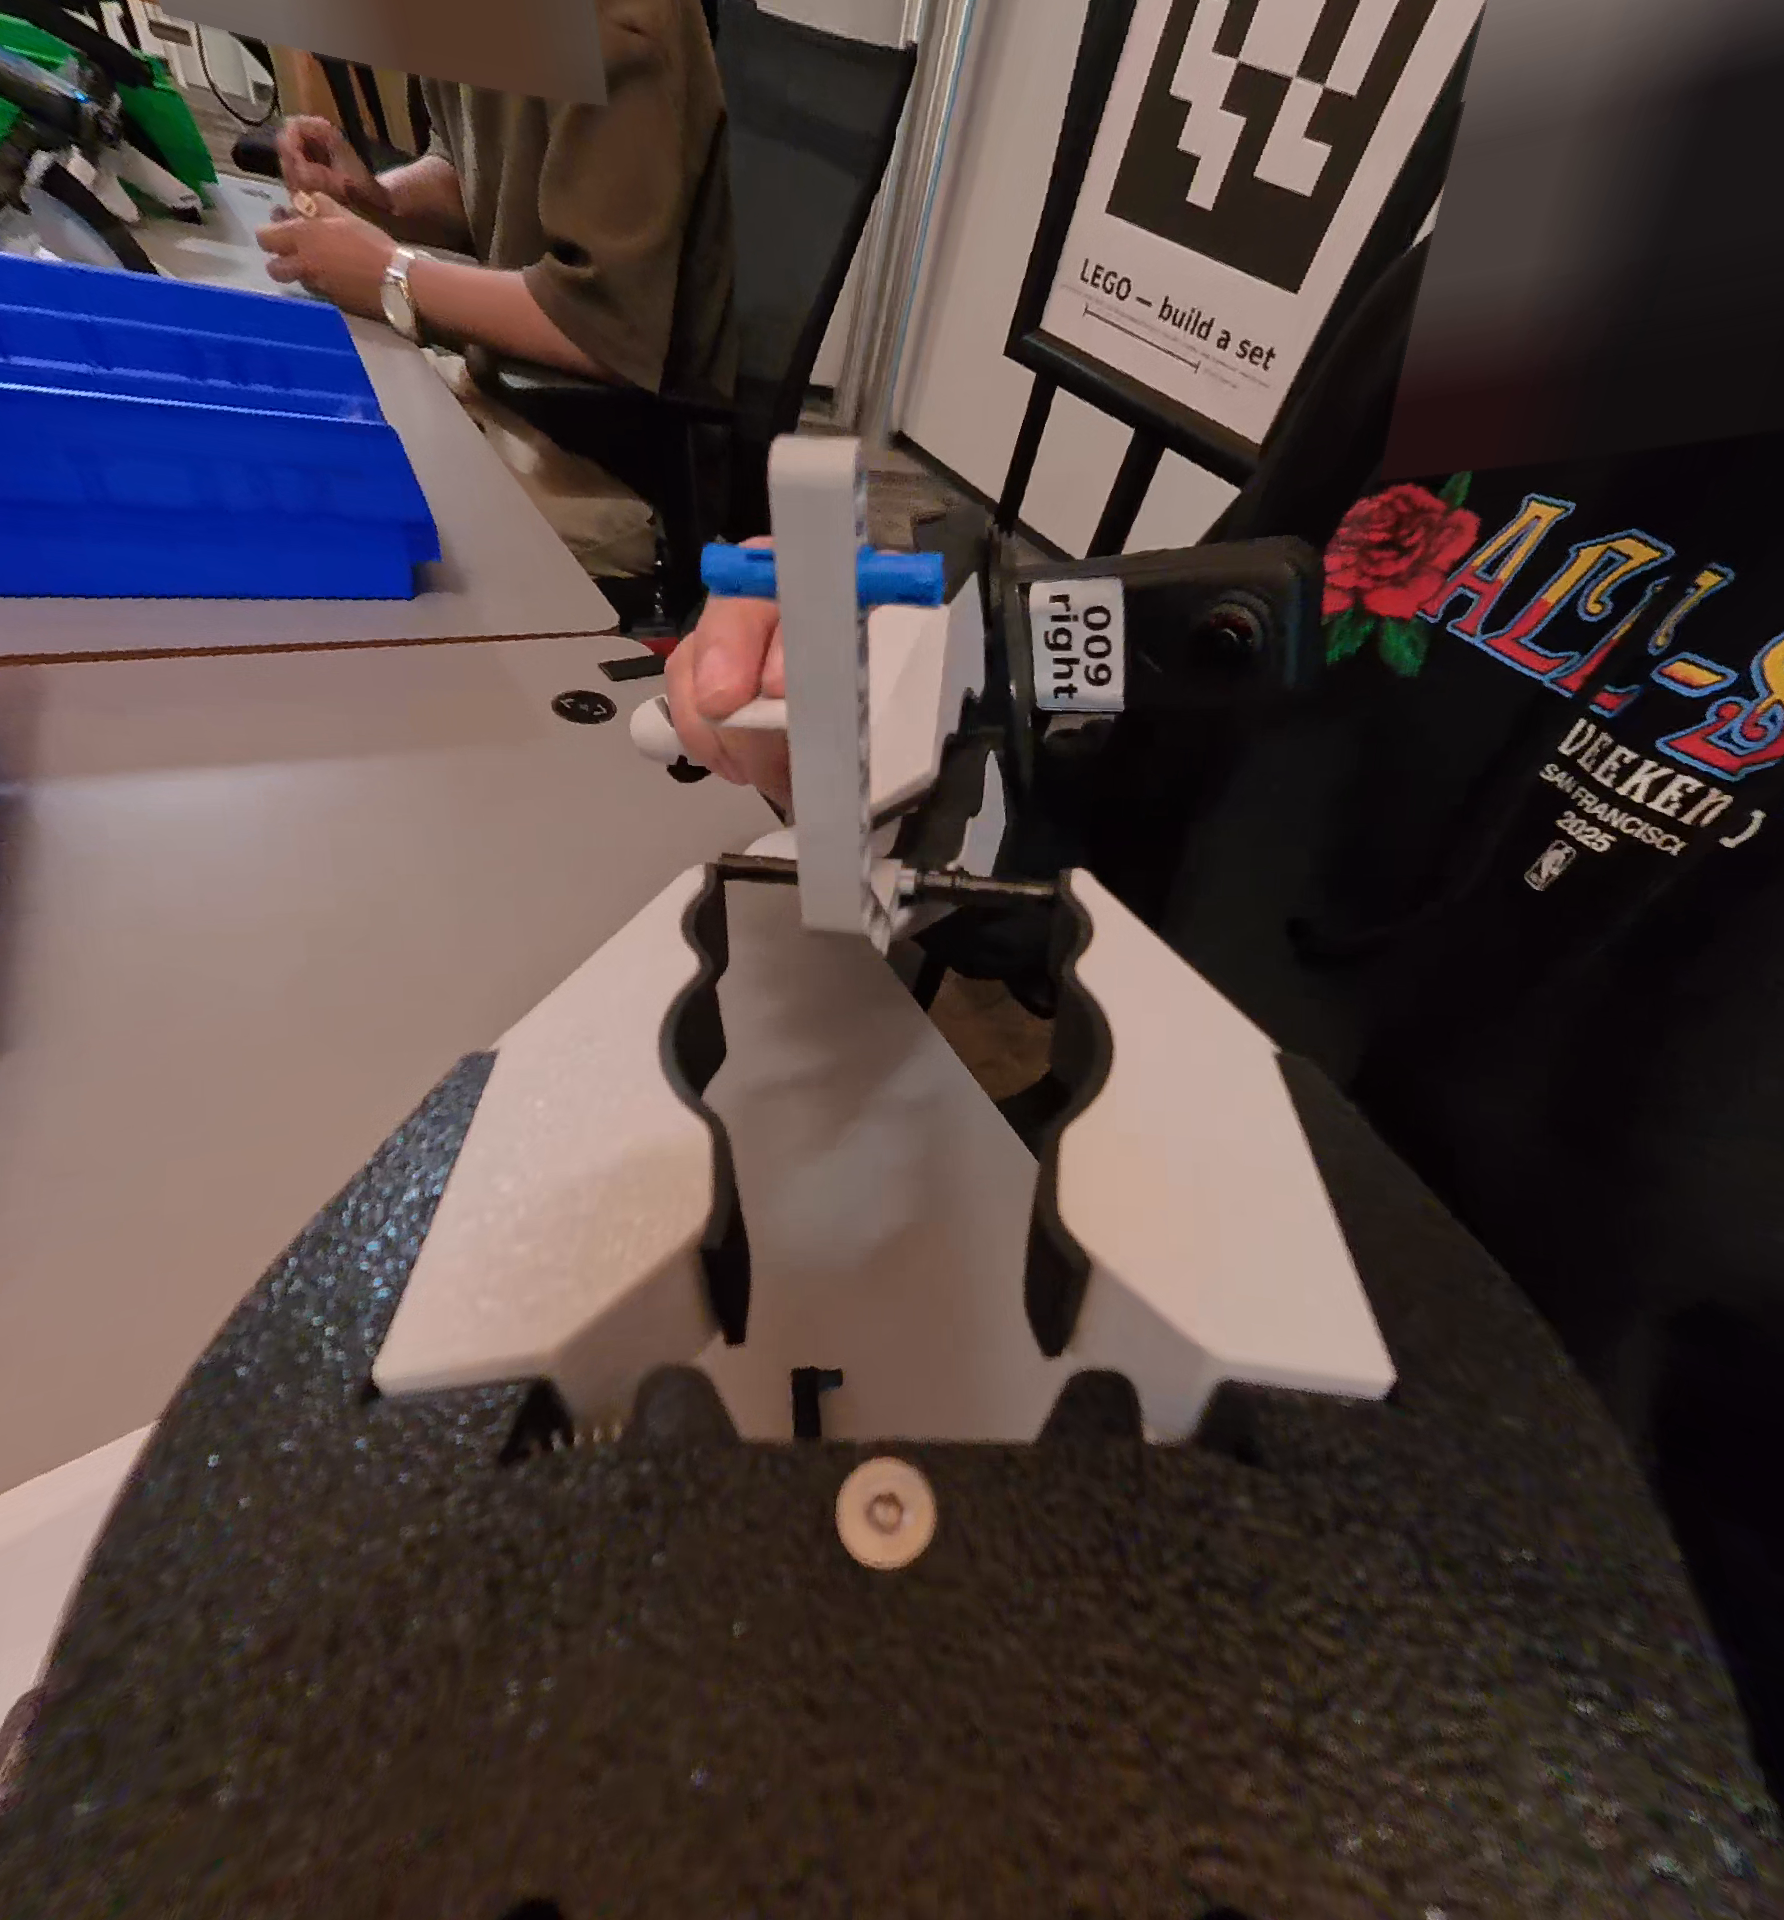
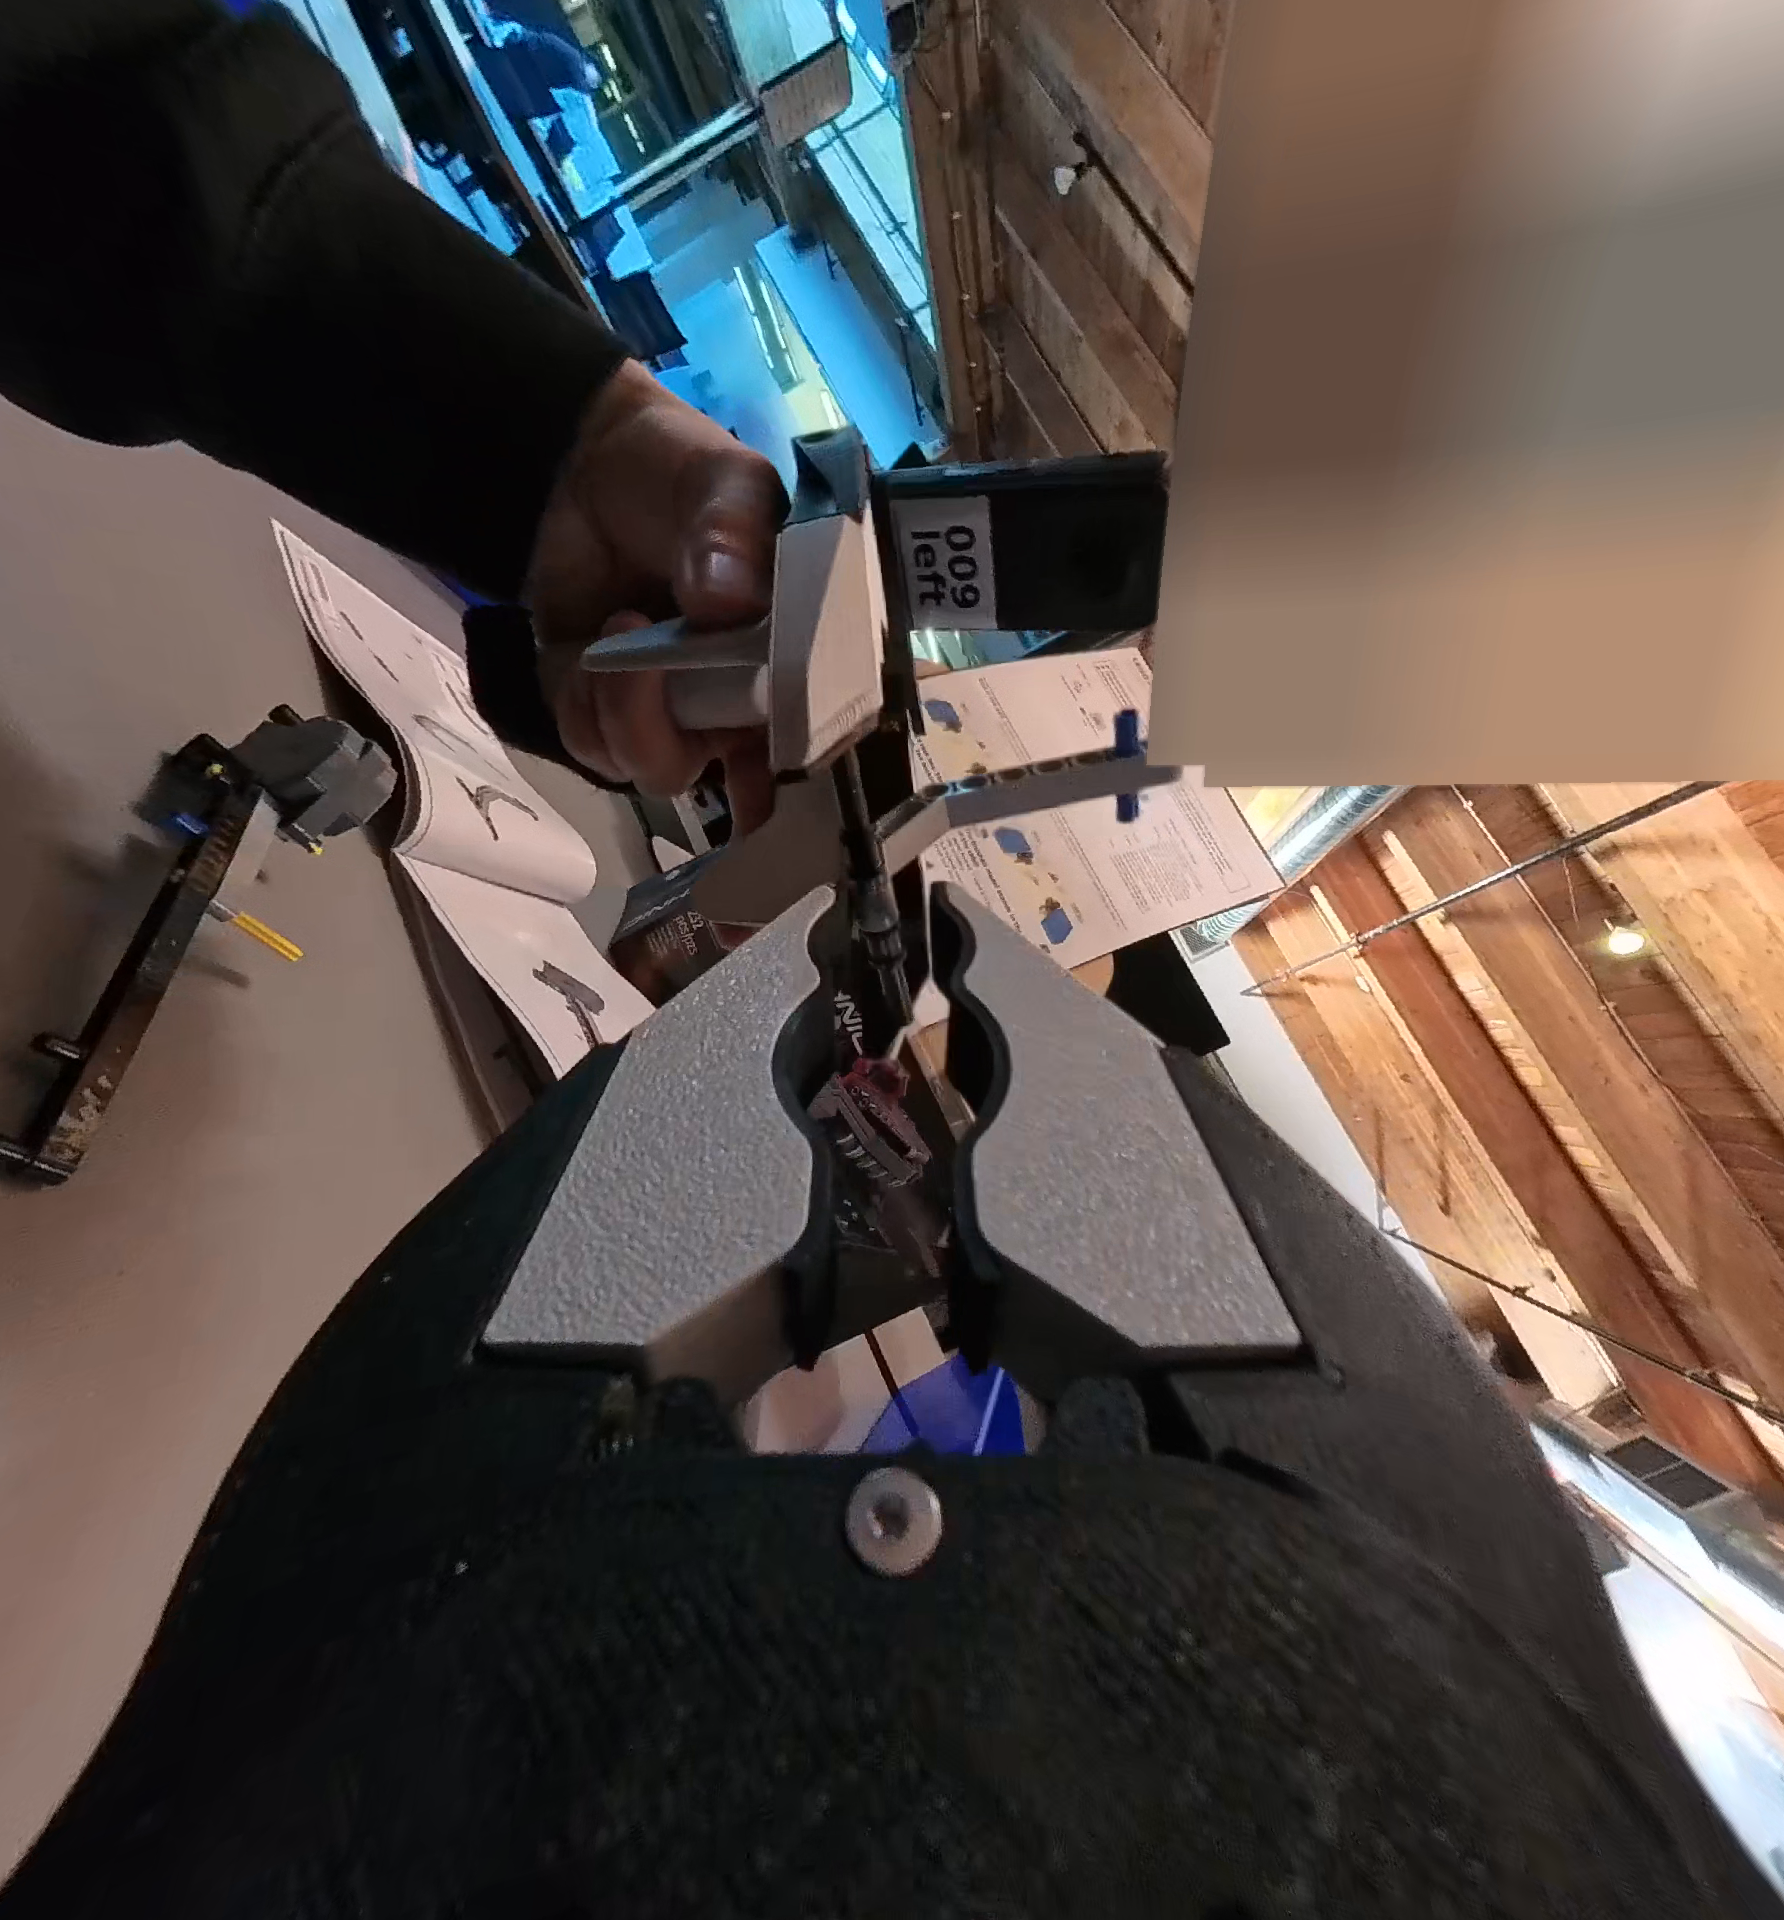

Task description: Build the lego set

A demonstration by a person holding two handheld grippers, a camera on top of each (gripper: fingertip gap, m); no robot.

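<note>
My left gripper (image 1: 883, 878) has its fingers wide apart, with a black axle (image 1: 981, 886) spanning end to end between the tips. A grey beam (image 1: 826, 665) stands up from the axle, and a blue pin (image 1: 898, 575) is pushed through its upper part. In the right wrist view the axle (image 2: 872, 914) runs down from the left gripper (image 2: 826, 644) and passes between the tips of my right gripper (image 2: 883, 920), with a small gap on each side. The beam (image 2: 1033, 795) juts right with the pin (image 2: 1127, 764). The right gripper (image 1: 919, 717) sits just behind the beam.
Blue bins (image 1: 140, 436) stand on the table at left, where another person (image 1: 576, 229) sits. A framed sign (image 1: 1231, 208) stands behind. An open instruction booklet (image 2: 472, 821), a black partial assembly (image 2: 140, 935), a printed sheet (image 2: 1075, 862) and a dark box (image 2: 675, 914) lie on the table (image 2: 140, 1351). Both grippers' tips are close together, under 4 cm apart.
</note>
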